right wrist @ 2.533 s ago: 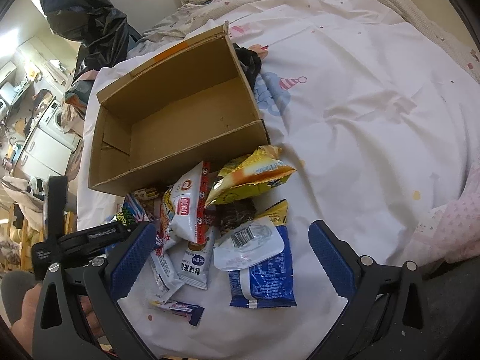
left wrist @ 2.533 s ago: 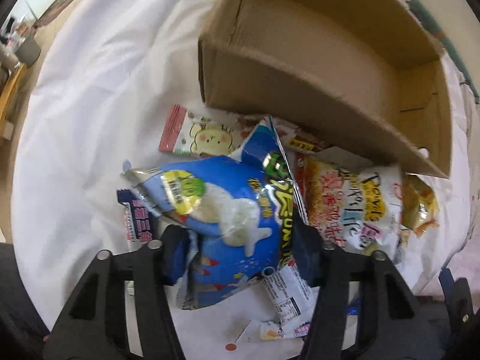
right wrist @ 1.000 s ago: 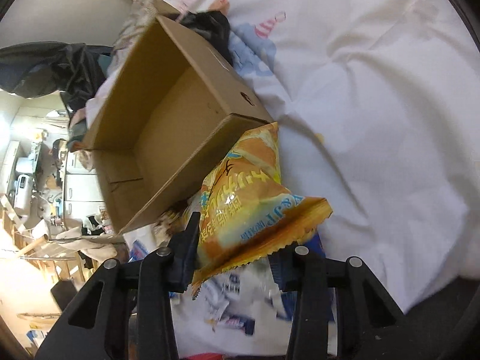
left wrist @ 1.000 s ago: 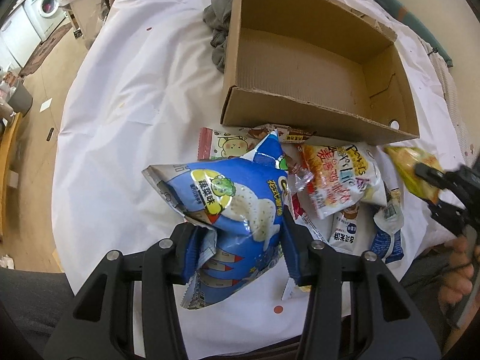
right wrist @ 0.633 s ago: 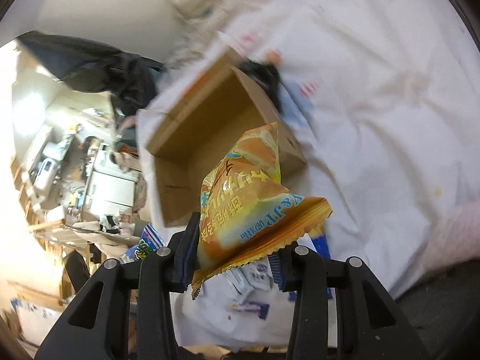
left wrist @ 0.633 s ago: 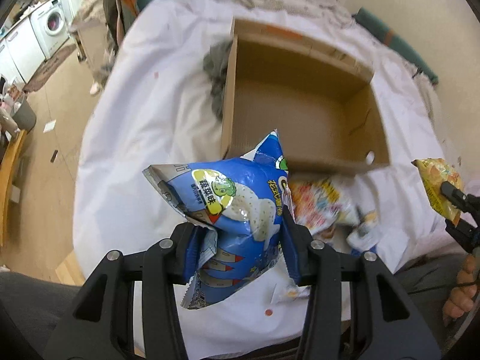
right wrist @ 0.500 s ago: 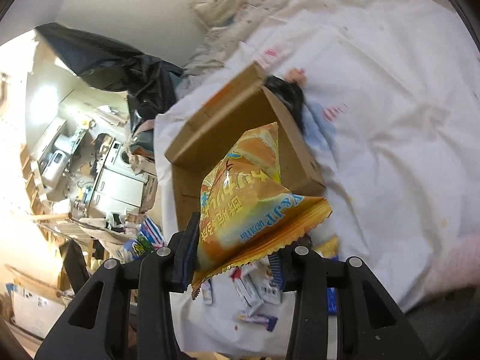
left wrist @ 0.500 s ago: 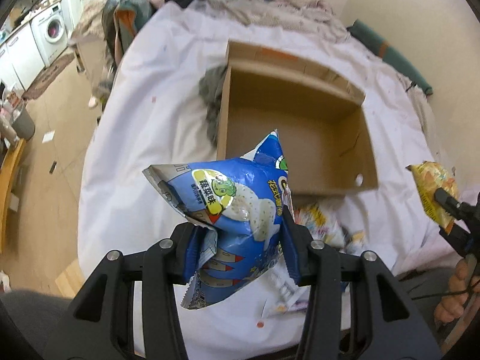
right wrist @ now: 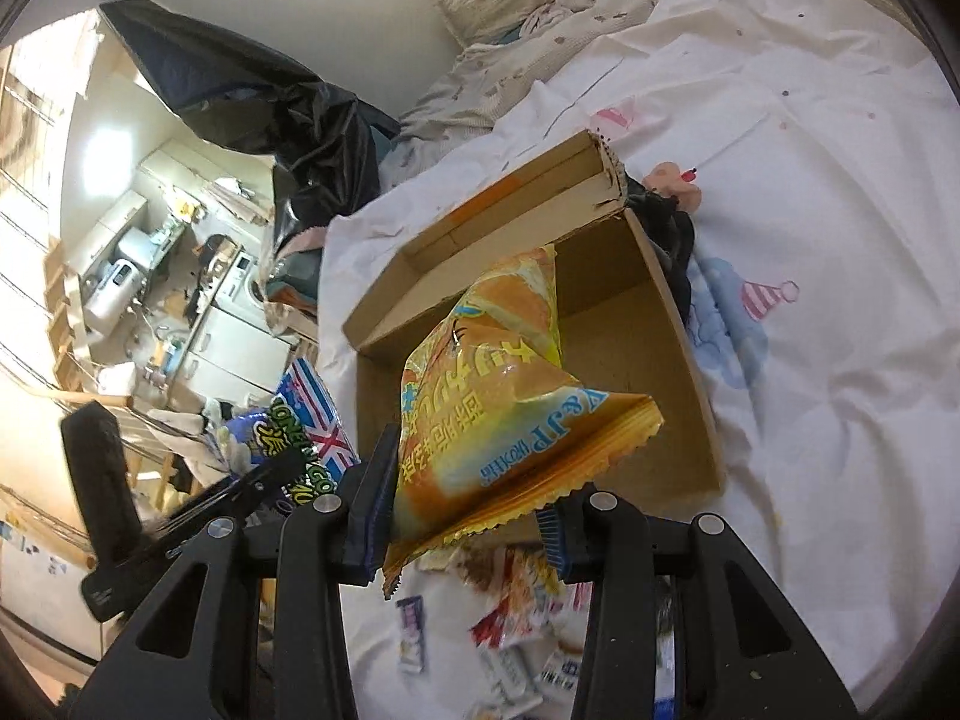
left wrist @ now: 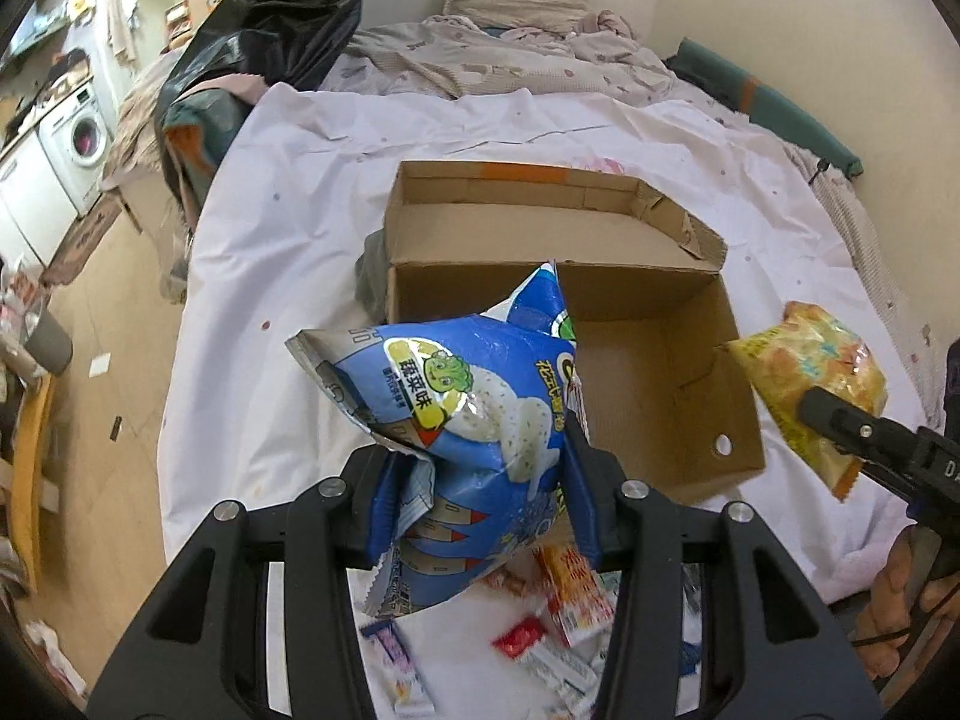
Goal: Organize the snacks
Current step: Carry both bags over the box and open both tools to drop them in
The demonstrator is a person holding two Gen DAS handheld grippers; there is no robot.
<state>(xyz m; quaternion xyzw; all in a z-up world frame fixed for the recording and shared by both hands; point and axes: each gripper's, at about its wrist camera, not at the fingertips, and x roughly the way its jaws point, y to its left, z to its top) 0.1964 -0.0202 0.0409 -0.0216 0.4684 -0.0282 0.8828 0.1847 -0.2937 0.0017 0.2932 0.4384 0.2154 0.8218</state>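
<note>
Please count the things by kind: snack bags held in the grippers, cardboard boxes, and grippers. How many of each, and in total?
Held snack bags: 2, blue bag and yellow bag
Cardboard box: 1
Grippers: 2, left gripper and right gripper
Total: 5

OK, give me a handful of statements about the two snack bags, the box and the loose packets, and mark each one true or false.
1. The left gripper holds a blue crinkly snack bag. True.
2. The right gripper is empty. False: its fingers clamp a yellow-orange foil snack bag.
3. The open brown cardboard box already holds several snacks. False: its visible floor is bare.
4. Small loose snack packets lie on the white sheet in front of the box. True.
5. Both bags rest on the sheet. False: both are held up in the air, in front of the box opening.
</note>
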